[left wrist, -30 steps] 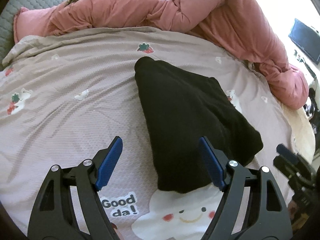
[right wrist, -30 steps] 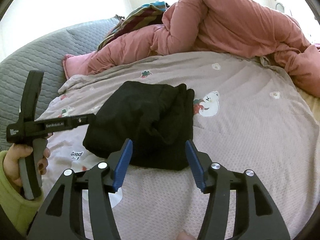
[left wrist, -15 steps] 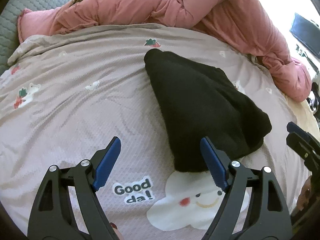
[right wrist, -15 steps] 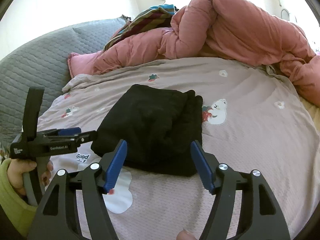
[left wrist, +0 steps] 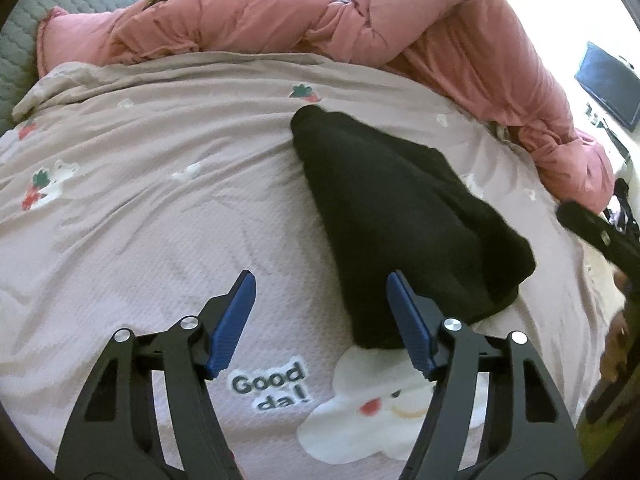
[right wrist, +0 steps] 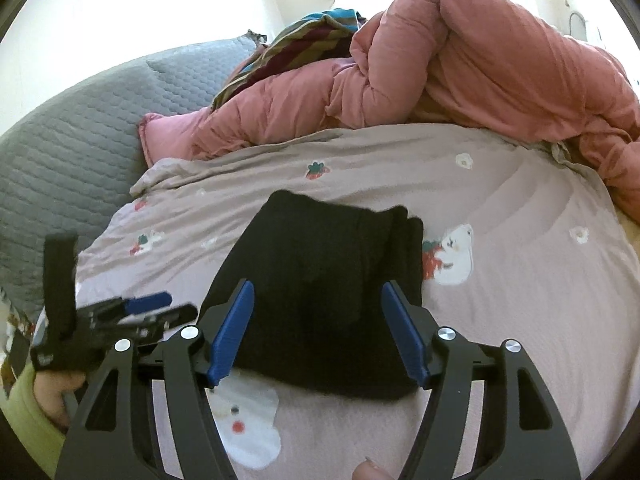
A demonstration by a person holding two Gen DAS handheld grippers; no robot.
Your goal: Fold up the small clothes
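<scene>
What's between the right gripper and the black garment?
Nothing visible. The right gripper is open with the folded black garment directly ahead between its fingers; only bare blanket surrounds it. The left gripper sits off to the side.

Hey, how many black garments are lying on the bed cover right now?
1. A single folded black garment lies on the printed bed cover, just ahead of the open right hand-held gripper and right of the open left hand-held gripper. Others could be hidden under the pink duvet.
</scene>
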